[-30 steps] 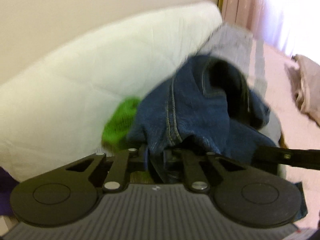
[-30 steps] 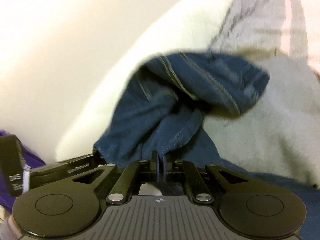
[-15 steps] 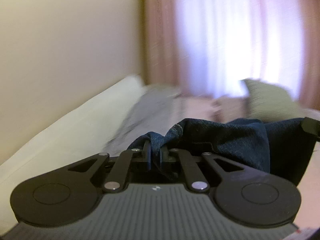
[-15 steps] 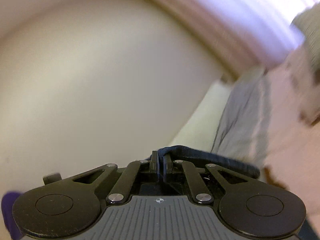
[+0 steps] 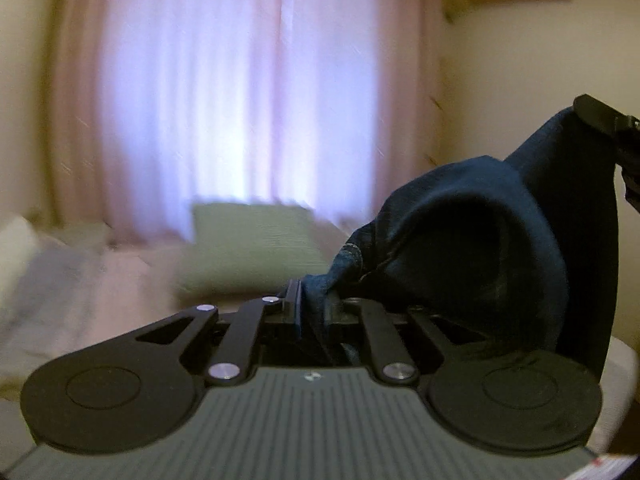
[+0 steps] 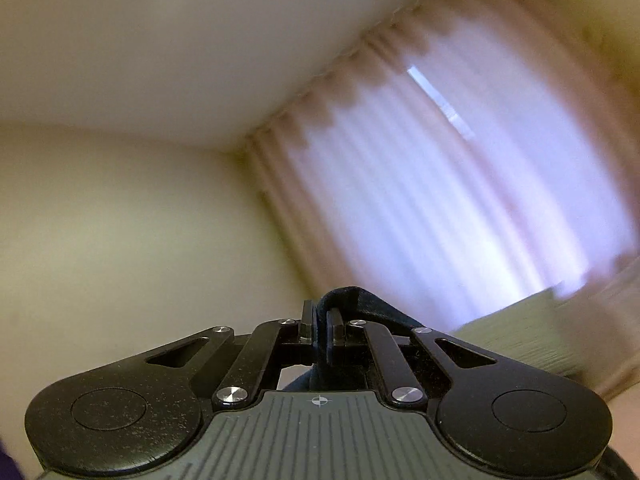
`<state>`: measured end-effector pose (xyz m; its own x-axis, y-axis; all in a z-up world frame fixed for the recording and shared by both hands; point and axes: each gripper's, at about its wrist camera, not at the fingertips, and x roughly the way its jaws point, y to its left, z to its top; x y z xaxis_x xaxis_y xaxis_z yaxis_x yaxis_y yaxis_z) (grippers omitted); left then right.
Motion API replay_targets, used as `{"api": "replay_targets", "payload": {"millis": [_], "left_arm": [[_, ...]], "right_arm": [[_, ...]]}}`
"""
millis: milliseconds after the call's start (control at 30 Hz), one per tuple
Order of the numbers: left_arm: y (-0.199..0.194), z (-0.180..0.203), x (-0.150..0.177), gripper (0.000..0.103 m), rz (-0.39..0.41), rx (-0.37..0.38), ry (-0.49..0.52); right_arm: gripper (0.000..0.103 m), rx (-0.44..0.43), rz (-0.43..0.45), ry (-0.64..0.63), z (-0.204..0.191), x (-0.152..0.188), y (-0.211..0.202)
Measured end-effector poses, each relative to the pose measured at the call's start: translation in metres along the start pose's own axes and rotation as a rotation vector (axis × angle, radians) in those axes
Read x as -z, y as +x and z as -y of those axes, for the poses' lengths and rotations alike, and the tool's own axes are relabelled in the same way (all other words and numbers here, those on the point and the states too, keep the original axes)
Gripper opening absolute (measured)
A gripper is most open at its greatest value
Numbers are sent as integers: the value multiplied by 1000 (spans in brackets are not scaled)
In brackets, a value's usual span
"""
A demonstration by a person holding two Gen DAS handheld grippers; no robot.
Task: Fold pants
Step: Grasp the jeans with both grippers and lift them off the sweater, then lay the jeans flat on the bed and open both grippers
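Dark blue denim pants (image 5: 460, 240) hang in the air between my two grippers. In the left wrist view my left gripper (image 5: 314, 300) pinches a bunched edge of the denim; its jaws are opening slightly with the cloth still pressed between them. The fabric billows into a dark hollow and rises to the right, where my right gripper (image 5: 600, 116) holds its upper corner. In the right wrist view that gripper (image 6: 320, 320) points level and is shut on a thin fold of the pants (image 6: 368, 308). The legs hang below, out of sight.
A green pillow (image 5: 248, 248) lies on the bed (image 5: 80, 300) ahead, also the pillow (image 6: 520, 332) at lower right of the right wrist view. Pink curtains (image 5: 240, 100) cover a bright window behind it. Cream walls stand on both sides.
Both grippers have swung up and round from the white pillow and grey bedding toward the curtained window, lifting the pants off the bed. The denim now hangs stretched between them.
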<state>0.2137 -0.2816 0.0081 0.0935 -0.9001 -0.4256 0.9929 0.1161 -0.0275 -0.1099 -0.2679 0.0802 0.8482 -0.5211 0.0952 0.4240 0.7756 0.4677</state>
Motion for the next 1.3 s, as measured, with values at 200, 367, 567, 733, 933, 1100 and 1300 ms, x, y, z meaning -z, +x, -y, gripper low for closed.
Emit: {"api": "replay_targets", "payload": {"millis": [200,367,567,733,933,1100,1300], "left_arm": [[82,91,39,38,-253,-31,66],[30,150,127,38,-485,-52,30],[-42,170,176,45,-637,-99,-20],[-71,170,180,50,-628,-80,5],[-90,155,175,56,-591,-77,42],[-115,139,179,57,-586,-56,70],[-139,130,185,57,-579,-11,85]], "right_arm": [[56,397,-599,22,88,23,-33],[56,564,-838,120,142,83,-111],[56,597,-932,163,152,118,-179],[56,620,-892,161,140,115,-179],[56,646,-880,151,111,137,-169],[56,673,-876,157,81,156,-169],[56,703,-868,170,47,174,-183]]}}
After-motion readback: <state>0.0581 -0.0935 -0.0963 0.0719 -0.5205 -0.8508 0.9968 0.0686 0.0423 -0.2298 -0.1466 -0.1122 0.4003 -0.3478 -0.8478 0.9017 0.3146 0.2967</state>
